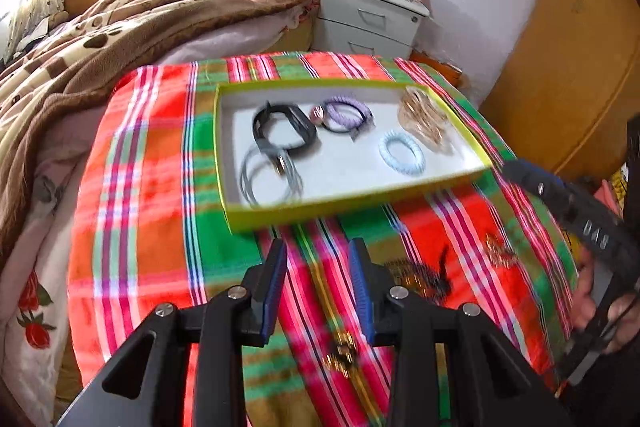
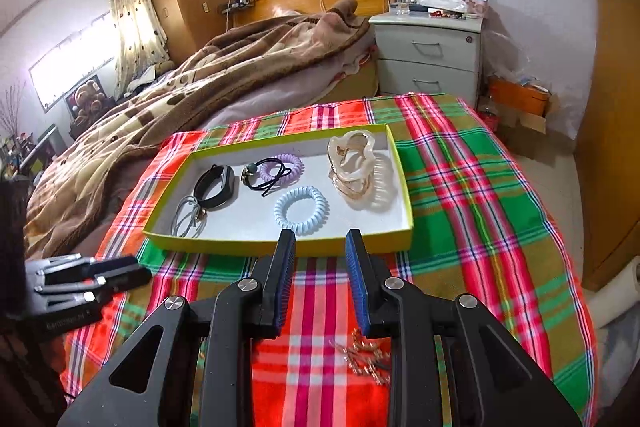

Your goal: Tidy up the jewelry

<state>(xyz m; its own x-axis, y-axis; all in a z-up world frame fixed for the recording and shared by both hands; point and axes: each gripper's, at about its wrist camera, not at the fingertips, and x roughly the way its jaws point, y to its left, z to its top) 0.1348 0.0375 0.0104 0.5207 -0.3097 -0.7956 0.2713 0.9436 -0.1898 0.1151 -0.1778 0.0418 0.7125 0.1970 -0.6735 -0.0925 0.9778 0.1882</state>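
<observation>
A yellow-green tray (image 2: 224, 246) with a white floor lies on the plaid cloth. It holds a black band (image 2: 216, 187), a purple coil tie (image 2: 280, 167), a light blue coil tie (image 2: 302, 209), clear claw clips (image 2: 356, 163) and grey elastic ties (image 2: 188, 219). In the left wrist view the same tray (image 1: 360, 201) is blurred. Small gold clips (image 2: 364, 355) lie loose on the cloth under my right gripper (image 2: 320, 247), which is open and holds nothing. My left gripper (image 1: 318, 251) is open too, above the cloth, with a gold piece (image 1: 342, 355) and a dark clip (image 1: 424, 275) nearby.
The plaid cloth (image 2: 480, 187) covers a small table beside a bed with a brown blanket (image 2: 240, 67). A grey nightstand (image 2: 428, 55) stands behind, and a wooden wardrobe (image 2: 612, 147) to the right. A hand (image 1: 592, 291) holds the right tool at the cloth's right edge.
</observation>
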